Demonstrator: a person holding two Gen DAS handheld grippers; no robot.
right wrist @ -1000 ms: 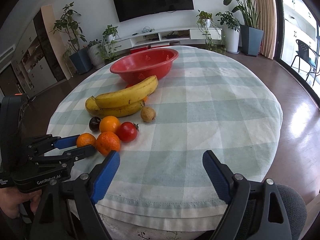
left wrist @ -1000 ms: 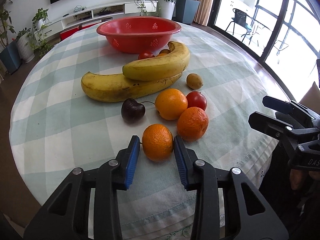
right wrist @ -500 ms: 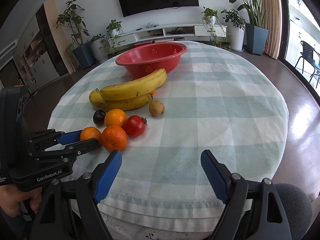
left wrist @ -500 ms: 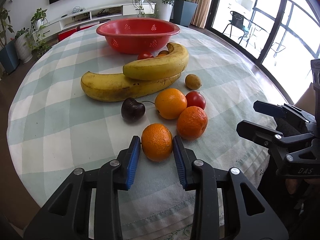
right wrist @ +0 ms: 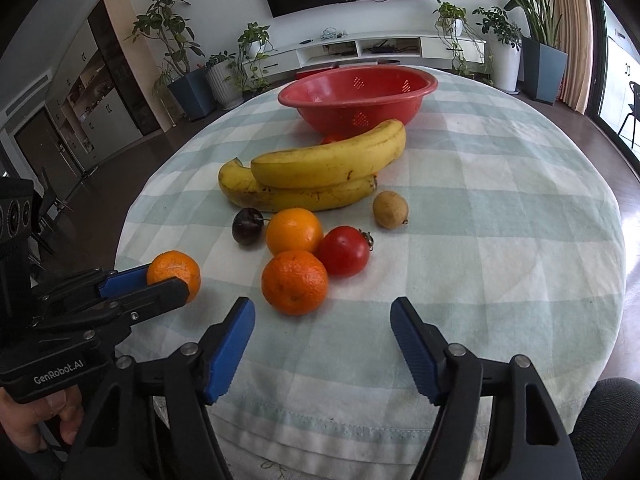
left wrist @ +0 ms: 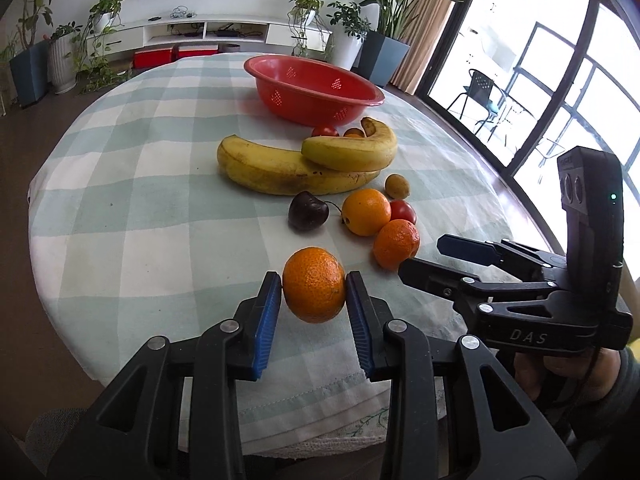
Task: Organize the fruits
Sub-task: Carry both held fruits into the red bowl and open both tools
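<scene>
The left gripper [left wrist: 314, 304] is clamped on a mandarin [left wrist: 314, 284], its blue pads pressed against both sides of the fruit, which appears raised just off the checked tablecloth [left wrist: 160, 184] near the table's front edge. The right gripper [right wrist: 322, 344] hangs with its jaws wide apart and nothing between them, aimed toward a second mandarin [right wrist: 295, 282] lying just ahead of it.

Beyond that sit an orange [right wrist: 294, 231], a red tomato [right wrist: 344, 251] touching the second mandarin, a dark cherry [right wrist: 248, 226] with its stem, and a small tan fruit [right wrist: 390, 209] that may be a longan. Two bananas [right wrist: 320, 176] lie one on the other behind them. Two more small fruits, one red [left wrist: 325, 131] and one orange, are tucked between the bananas and the red colander [left wrist: 314, 90] at the far side.

The task looks barely begun: what shows of the colander's inside holds no fruit, and every piece but the held mandarin lies on the cloth. Carrying this one to the colander seems the step in hand, with all the rest to follow.

Compared with a second ago, the left jaws have gone from straddling the mandarin with gaps on both sides to gripping it, and the left view has lifted and swung. The right gripper has edged closer to the fruit cluster, unchanged in opening.
</scene>
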